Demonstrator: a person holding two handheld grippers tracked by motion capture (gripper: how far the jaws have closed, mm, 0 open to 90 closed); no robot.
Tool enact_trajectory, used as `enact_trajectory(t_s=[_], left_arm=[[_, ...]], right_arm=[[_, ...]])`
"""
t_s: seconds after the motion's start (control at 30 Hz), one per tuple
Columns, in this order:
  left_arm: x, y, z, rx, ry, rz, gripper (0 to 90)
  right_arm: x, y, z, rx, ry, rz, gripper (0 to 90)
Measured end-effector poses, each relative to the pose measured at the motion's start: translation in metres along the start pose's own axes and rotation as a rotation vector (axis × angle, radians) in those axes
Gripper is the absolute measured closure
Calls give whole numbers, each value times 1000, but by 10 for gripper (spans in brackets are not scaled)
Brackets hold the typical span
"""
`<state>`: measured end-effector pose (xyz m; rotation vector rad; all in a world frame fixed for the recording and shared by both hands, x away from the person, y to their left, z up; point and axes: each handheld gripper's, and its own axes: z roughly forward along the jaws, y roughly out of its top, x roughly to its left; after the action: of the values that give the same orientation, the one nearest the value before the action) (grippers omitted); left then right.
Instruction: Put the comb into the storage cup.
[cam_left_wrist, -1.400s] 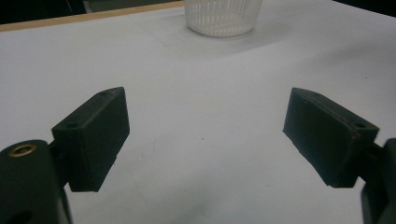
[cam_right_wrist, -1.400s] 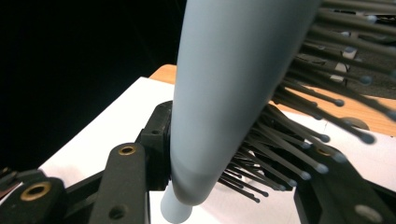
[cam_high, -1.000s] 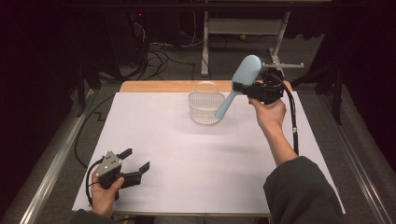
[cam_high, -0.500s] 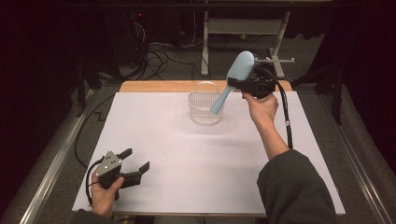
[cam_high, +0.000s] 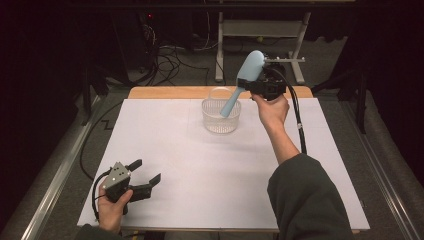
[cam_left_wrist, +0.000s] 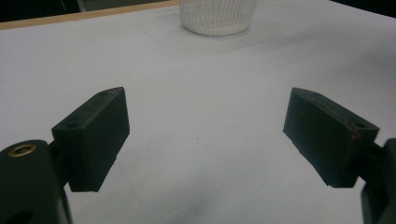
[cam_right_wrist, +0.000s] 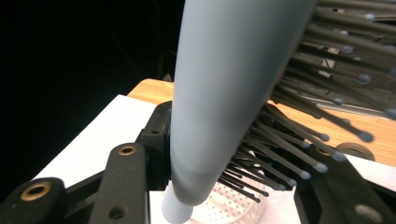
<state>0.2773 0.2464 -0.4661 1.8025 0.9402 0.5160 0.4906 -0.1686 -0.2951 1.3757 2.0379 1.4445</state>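
Dark surroundings framed a white worktop with a bare wooden strip along its far edge; beyond it, cables lay on the floor beside the legs of a white stand. On the far part of the worktop stood a clear ribbed basket, upright, also visible at the top of the left gripper view. The right gripper was held in the air just right of the basket, pinching a light blue hairbrush at the neck where handle met head. The brush stood tilted: its oval head pointed up and away from the person, its handle end slanted down over the basket's opening. Whether the handle tip touched the basket's inside could not be told from the high view. In the right gripper view the brush's body was clamped between the black jaws, dark ball-tipped bristles fanned out to the right, and the perforated basket floor lay below the handle end. The left gripper rested low near the front left corner of the worktop, well apart from the basket, jaws spread wide with nothing between them.
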Motion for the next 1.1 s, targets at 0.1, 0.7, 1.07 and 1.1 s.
enact_trajectory(t_s=[0.1,0.7,1.07,1.1], left_arm=[[0,0,0,-1,2,-2,153],[0,0,0,-2,-2,0,153],[-1,0,0,-2,-9,0,155],[-1,0,0,-1,-9,0,155]], right_arm=[[-1,-1,5,-1,-5,-3,540],[0,-6,29,3,-29,18,539],[3,-12,45,17,-48,9,537],[3,-13,46,18,-50,6,536]])
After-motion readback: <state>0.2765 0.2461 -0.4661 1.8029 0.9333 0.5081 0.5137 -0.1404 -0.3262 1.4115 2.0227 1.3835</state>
